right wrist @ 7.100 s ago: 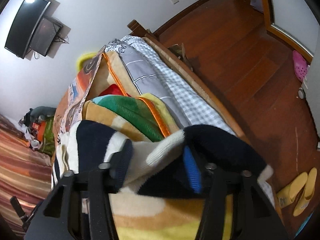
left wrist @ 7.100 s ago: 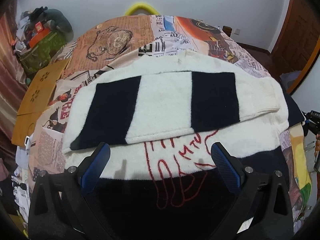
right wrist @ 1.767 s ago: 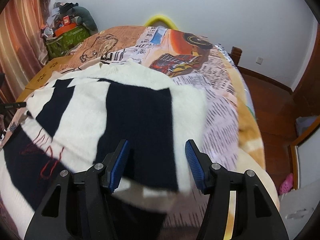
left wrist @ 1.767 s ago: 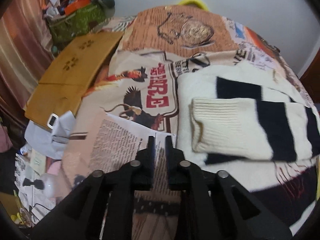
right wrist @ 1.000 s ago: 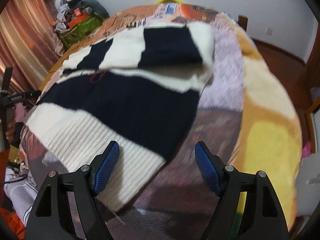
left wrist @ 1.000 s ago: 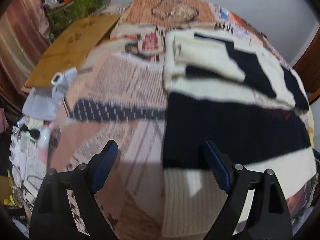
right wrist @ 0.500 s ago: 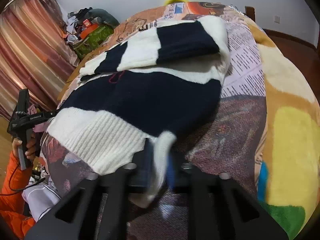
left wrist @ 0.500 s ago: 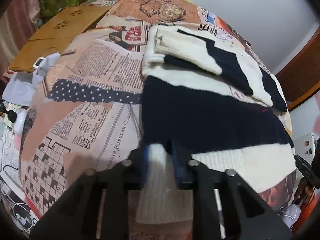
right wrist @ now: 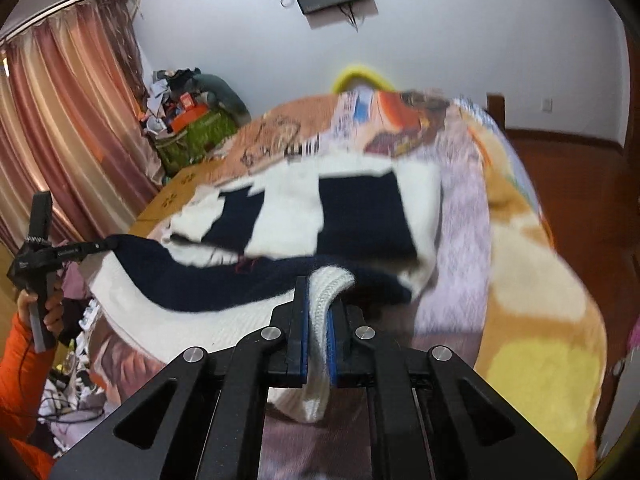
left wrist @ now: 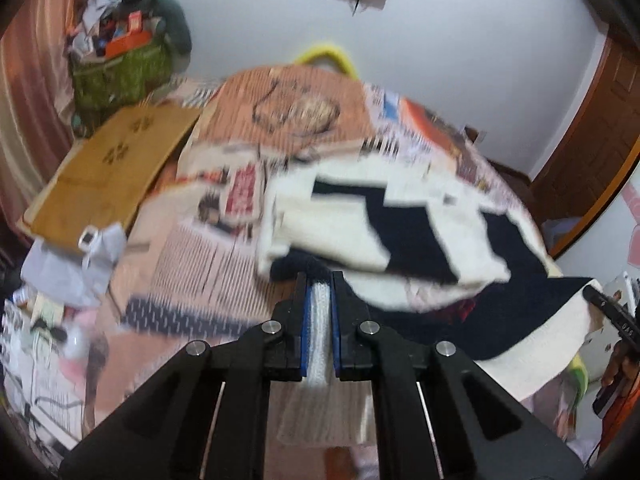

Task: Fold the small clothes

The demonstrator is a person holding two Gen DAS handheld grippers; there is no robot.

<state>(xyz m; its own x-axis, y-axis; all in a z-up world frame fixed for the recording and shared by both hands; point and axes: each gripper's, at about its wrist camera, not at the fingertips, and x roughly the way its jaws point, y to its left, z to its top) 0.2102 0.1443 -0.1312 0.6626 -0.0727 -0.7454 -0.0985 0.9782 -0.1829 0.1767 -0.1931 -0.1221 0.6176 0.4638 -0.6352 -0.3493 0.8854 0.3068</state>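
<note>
A black-and-white striped sweater (left wrist: 400,232) lies on the bed, its sleeves folded across the chest. My left gripper (left wrist: 319,280) has its jaws closing on the left corner of the white ribbed hem (left wrist: 319,320), and the pads press on it. My right gripper (right wrist: 318,284) is shut on the right corner of the hem (right wrist: 324,292). Both corners hang lifted above the bed, so the sweater (right wrist: 360,208) sags between them. The left gripper's tip (right wrist: 108,245) also shows at the far left of the right wrist view, held by a hand with an orange sleeve.
The bed has a newspaper-print cover (left wrist: 192,264) and a yellow-orange blanket (right wrist: 540,320) on its right side. A brown board (left wrist: 108,168) and a green bag (left wrist: 120,68) with clutter stand at the left. Striped curtains (right wrist: 60,120) hang behind them, and wooden floor (right wrist: 580,184) lies right.
Both grippers went from wide open over the hem to closed on its two corners. Both then rose, lifting the lower edge of the sweater off the bed.
</note>
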